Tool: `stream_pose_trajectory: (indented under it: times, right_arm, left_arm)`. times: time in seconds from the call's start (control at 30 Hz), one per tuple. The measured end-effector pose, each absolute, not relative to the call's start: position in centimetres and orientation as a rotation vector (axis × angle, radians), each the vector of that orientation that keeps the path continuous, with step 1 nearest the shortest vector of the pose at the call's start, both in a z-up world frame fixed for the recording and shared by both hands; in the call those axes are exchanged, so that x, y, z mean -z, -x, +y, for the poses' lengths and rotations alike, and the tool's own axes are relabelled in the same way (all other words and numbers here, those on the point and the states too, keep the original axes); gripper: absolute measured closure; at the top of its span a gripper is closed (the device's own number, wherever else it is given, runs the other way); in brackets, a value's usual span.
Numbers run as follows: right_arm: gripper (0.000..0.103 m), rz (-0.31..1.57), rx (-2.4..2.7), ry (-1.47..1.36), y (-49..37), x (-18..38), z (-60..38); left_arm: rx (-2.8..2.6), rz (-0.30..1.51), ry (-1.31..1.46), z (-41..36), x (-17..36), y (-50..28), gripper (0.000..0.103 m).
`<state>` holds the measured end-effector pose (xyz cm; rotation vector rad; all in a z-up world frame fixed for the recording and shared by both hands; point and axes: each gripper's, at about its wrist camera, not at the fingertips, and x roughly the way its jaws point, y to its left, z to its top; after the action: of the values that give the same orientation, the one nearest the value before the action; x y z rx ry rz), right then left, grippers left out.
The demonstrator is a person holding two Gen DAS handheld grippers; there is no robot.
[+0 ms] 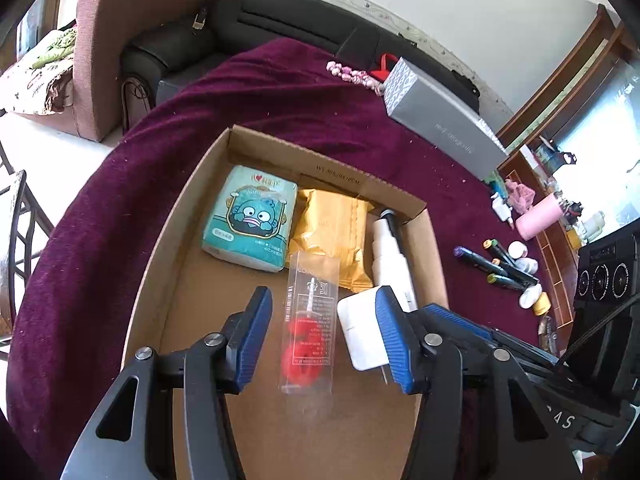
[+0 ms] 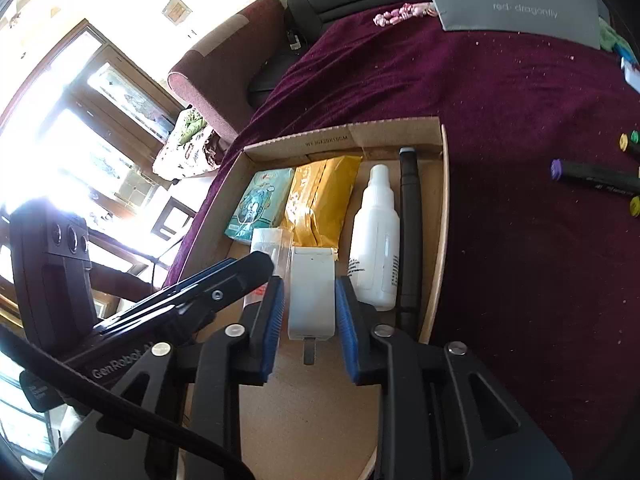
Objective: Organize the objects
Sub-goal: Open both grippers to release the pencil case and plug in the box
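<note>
Cardboard box (image 1: 180, 216) sits open on a maroon cloth (image 1: 312, 92), filling the middle of both views.

Along its far end, left to right in the left-wrist view: teal tissue pack (image 1: 250, 220), yellow packet (image 1: 332, 236), white spray bottle (image 1: 390, 260), and a black pen (image 2: 409, 232) against the right wall.

Left gripper (image 1: 320, 332): jaws apart, pads clear of the clear plastic case (image 1: 310, 320) with red contents, which lies on the box floor between them, lower centre of frame.

Right gripper (image 2: 310, 312): jaws a little apart, a blue pad on each side of the white charger (image 2: 312, 292); small gaps show, so no clamp. The charger rests on the box floor, prong toward the camera, just beside the clear case.

Outside the box, right of frame: markers (image 1: 500, 266) on the cloth. Upper right: a grey box (image 1: 440, 120).
</note>
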<state>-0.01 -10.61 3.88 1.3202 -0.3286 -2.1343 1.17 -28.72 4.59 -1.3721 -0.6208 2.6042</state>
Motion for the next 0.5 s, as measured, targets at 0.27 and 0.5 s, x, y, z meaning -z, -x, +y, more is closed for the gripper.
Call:
stream_pose_trajectory:
  times: [0.27,0.5]
  right_arm:
    - [0.06,-0.343,2.179,-1.264,-0.9,-5.8,-8.9]
    - [0.06,-0.438,2.187,-1.257,-2.0,-6.0,-5.4]
  left_arm:
    - [-2.618,-0.631,1.33,-28.2,-6.6,-3.0,0.051]
    - [-2.536,-0.591,1.273,-24.6,-8.8,-4.7,0.043]
